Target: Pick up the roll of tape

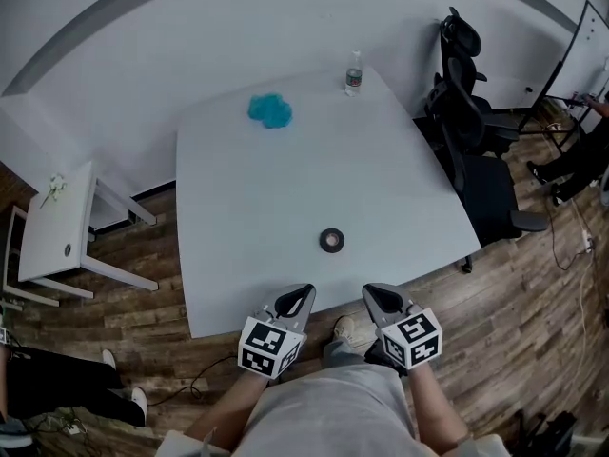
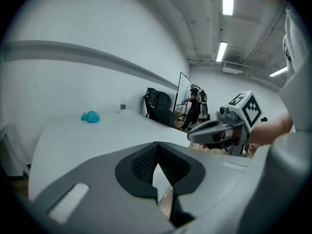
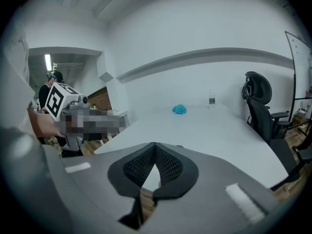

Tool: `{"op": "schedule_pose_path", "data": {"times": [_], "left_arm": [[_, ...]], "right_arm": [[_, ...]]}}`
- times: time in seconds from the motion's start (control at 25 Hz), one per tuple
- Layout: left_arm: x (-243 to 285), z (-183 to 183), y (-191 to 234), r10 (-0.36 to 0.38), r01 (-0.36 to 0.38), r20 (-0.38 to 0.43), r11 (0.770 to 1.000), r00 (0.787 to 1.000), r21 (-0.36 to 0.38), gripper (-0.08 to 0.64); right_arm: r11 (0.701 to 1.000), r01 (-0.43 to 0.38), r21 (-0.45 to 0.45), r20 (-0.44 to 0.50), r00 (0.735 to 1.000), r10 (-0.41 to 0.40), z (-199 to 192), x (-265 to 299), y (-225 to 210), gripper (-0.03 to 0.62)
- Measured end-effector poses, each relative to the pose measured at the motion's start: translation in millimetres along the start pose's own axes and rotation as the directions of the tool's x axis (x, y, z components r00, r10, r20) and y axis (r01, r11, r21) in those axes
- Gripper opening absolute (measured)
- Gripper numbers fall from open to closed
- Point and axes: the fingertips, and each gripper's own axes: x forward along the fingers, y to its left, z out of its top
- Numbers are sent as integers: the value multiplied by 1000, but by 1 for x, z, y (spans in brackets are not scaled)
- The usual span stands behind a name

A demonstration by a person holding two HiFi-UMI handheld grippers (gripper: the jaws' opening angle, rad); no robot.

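Our left gripper (image 1: 304, 291) and right gripper (image 1: 370, 292) sit low in the middle, jaws pressed together. The roll of tape (image 1: 331, 240) lies just above.

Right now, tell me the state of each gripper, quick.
Left gripper: closed, holding nothing.
Right gripper: closed, holding nothing.

White tabletop (image 1: 285, 208): roll of tape (image 1: 331, 240) flat nr the front edge; blue cloth (image 1: 270, 110) & upright water bottle (image 1: 353, 74) at far side.
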Motion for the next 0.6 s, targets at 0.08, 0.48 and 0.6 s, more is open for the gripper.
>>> {"op": "schedule_pose_path", "data": {"times": [0.08, 0.48, 0.6], "left_arm": [[12, 9, 5, 9, -9, 7, 1000, 1000, -5, 18], [67, 46, 25, 59, -58, 51, 998, 997, -24, 18], [78, 50, 31, 73, -72, 47, 997, 996, -33, 18]], "right_arm": [[1000, -9, -11, 0, 1000, 9, 9, 6, -12, 6], [997, -57, -53, -8, 998, 57, 37, 30, -70, 6], [996, -71, -55, -9, 997, 70, 44, 37, -82, 6]]}}
